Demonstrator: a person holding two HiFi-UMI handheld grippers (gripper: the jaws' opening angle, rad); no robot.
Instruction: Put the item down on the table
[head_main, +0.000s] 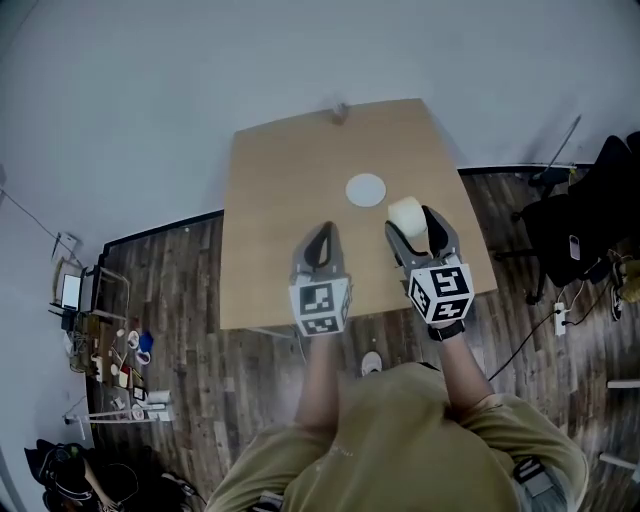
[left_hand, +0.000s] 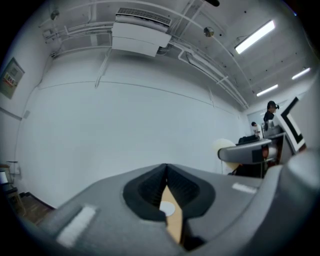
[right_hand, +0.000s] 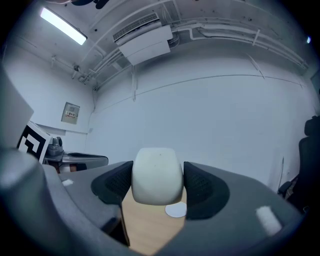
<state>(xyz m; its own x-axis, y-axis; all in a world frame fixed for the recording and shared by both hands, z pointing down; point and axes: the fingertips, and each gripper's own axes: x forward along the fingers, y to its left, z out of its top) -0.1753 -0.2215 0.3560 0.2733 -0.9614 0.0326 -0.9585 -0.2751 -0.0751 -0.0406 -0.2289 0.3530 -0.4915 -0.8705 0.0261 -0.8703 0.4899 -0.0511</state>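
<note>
A cream-white rounded cup (right_hand: 157, 175) is clamped between the jaws of my right gripper (right_hand: 158, 180), held in the air above the wooden table (head_main: 290, 210). In the head view the cup (head_main: 407, 215) sits at the tip of the right gripper (head_main: 413, 228), over the table's right part. A flat white disc (head_main: 365, 189) lies on the table just beyond and left of it, and shows as the disc (right_hand: 175, 210) below the cup. My left gripper (head_main: 320, 245) hovers over the table's near middle, its jaws shut with nothing between them.
The table is a small square wooden top on a dark plank floor (head_main: 180, 300). A black office chair (head_main: 590, 215) stands at the right, and clutter with small items (head_main: 115, 350) lies on the floor at the left. A white wall (left_hand: 125, 130) fills both gripper views.
</note>
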